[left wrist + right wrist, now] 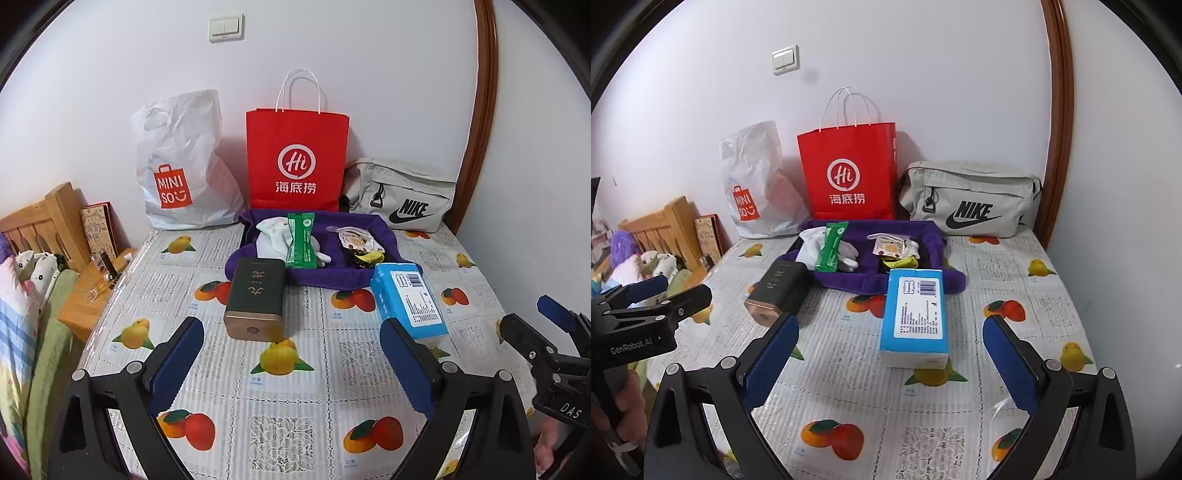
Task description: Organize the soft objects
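Note:
A purple fabric tray (pixel 332 278) (pixel 864 282) lies mid-table and holds a white glove (pixel 267 240) (pixel 812 249), a green packet (pixel 302 240) (pixel 831 247), a small snack pouch (pixel 354 240) (pixel 890 247) and a yellow-black item (pixel 365 256) (pixel 901 263). A blue tissue pack (pixel 406 299) (pixel 916 317) and a dark box (pixel 255 299) (pixel 779 291) lie in front of it. My left gripper (pixel 291 354) is open and empty, in front of the dark box. My right gripper (pixel 890 354) is open and empty, in front of the tissue pack.
A white Miniso bag (pixel 184 166), a red paper bag (pixel 297 158) and a grey Nike pouch (pixel 402 195) stand against the back wall. The fruit-print tablecloth (pixel 288 406) covers the table. A bed with plush toys and a wooden nightstand (pixel 85 306) lie left.

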Demonstrator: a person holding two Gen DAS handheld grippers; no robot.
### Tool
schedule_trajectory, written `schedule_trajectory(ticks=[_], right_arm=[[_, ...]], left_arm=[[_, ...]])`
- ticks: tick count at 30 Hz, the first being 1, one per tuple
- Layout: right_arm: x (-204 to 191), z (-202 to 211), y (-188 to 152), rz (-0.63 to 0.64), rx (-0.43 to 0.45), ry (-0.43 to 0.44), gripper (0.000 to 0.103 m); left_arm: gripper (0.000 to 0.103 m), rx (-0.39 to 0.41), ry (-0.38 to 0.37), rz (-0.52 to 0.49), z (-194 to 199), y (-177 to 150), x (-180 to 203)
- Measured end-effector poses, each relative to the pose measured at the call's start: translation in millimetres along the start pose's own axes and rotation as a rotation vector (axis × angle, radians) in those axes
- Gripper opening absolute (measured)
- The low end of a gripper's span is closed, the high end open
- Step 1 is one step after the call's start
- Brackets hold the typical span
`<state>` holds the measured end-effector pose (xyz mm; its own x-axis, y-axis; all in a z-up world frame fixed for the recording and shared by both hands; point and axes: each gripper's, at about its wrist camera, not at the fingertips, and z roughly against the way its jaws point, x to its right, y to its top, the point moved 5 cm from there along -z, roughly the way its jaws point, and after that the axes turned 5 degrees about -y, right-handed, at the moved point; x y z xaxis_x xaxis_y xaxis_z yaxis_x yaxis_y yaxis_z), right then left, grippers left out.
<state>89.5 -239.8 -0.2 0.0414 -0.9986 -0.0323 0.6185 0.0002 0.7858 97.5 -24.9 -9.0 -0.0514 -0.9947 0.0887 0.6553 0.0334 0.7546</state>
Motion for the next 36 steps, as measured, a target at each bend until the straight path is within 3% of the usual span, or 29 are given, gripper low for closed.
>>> schedule_trajectory(ticks=[36], right_arm=[[3.9,10.2,-8.1,0.003,-0.006,-0.003,0.099]], left_arm=[[0.097,-0.006,0.0,-0.009,5.9,-7.9,7.4]])
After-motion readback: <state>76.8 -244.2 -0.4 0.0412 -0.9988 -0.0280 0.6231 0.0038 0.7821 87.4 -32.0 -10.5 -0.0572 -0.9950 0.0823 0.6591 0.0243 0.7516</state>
